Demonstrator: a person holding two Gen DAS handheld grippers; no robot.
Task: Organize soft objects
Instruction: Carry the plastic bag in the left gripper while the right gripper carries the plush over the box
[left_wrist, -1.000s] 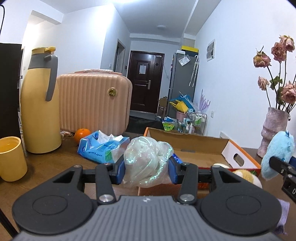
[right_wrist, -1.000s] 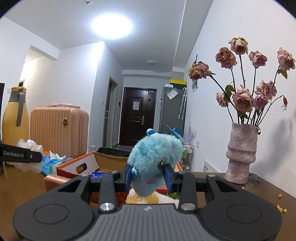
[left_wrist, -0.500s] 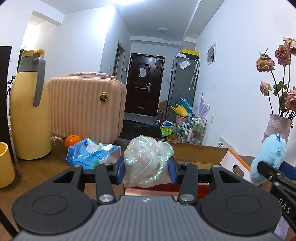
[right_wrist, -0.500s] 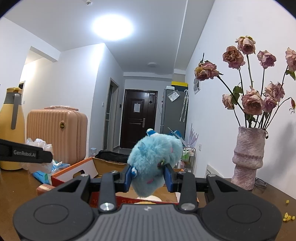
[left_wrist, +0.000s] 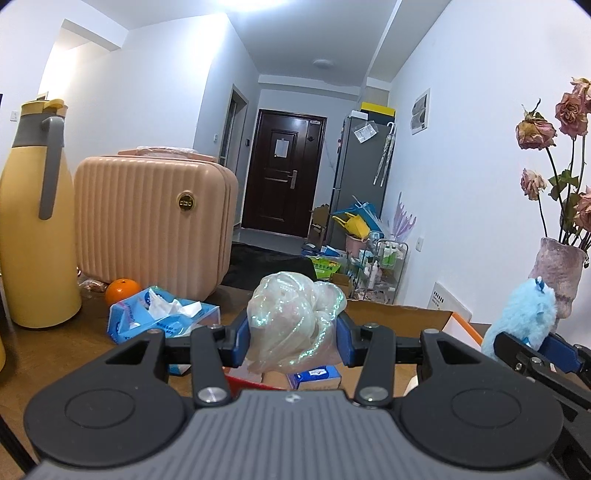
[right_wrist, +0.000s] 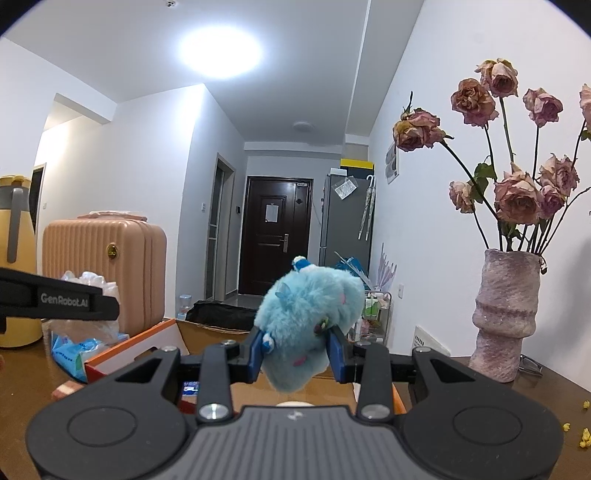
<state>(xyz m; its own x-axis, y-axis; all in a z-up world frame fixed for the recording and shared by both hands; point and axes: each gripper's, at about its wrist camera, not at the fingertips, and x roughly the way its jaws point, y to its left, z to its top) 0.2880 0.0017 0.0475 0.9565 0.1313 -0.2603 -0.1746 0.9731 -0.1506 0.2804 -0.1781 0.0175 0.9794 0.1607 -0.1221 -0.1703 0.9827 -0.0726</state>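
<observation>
I hold both loads above the cardboard box (left_wrist: 402, 317): my left gripper (left_wrist: 293, 341) clamps an iridescent crumpled bag (left_wrist: 291, 321), my right gripper (right_wrist: 297, 350) pinches a blue plush toy (right_wrist: 306, 321). Next, I judge, lowering each inside and releasing.

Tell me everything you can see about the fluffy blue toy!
The fluffy blue toy is a small plush with long, shaggy light-blue fur, a darker blue bit on top and tiny pink marks low on its body. It looks soft and squashy. It is tipped over sideways, off the table, pinched between the blue pads of the right gripper, above the open cardboard box. The left wrist view shows it at the right edge, in front of the pinkish vase.
</observation>
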